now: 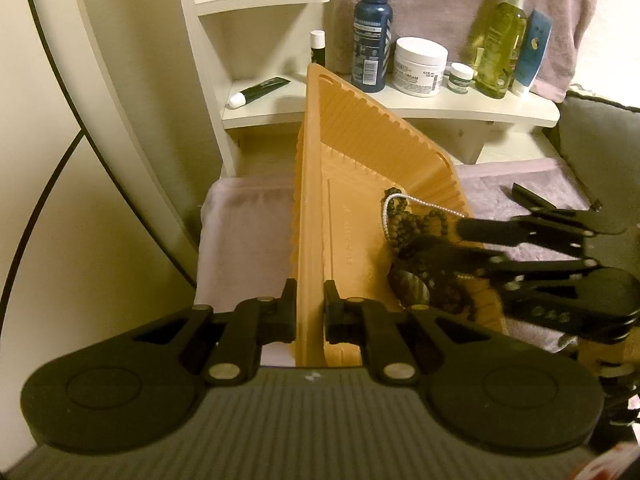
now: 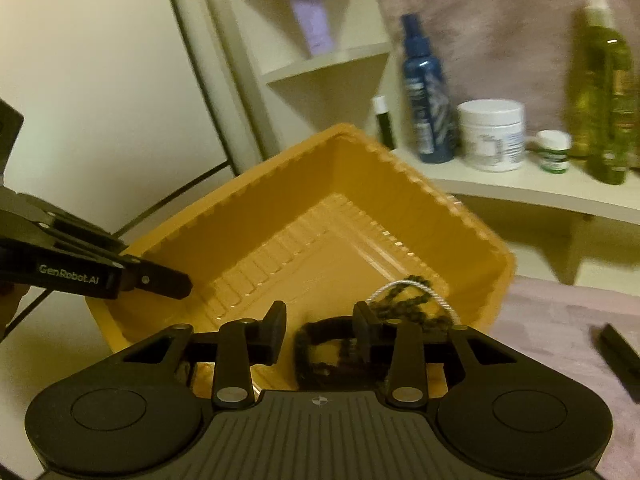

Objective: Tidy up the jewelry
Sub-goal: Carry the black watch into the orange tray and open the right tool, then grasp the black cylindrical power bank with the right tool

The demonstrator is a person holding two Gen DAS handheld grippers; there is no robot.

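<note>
An orange plastic tray is tilted up on one side, and my left gripper is shut on its near wall. In the right wrist view that gripper clamps the tray's left rim. A heap of jewelry lies in the tray's low corner: dark beaded strands, a white chain and a dark round pendant. My right gripper hangs over the heap with its jaws apart. A dark band lies loose between the fingers, and the pads do not press on it.
A pale shelf behind the tray carries a blue spray bottle, a white jar, a small jar and green bottles. A pinkish towel covers the surface. A black stick lies on it at right.
</note>
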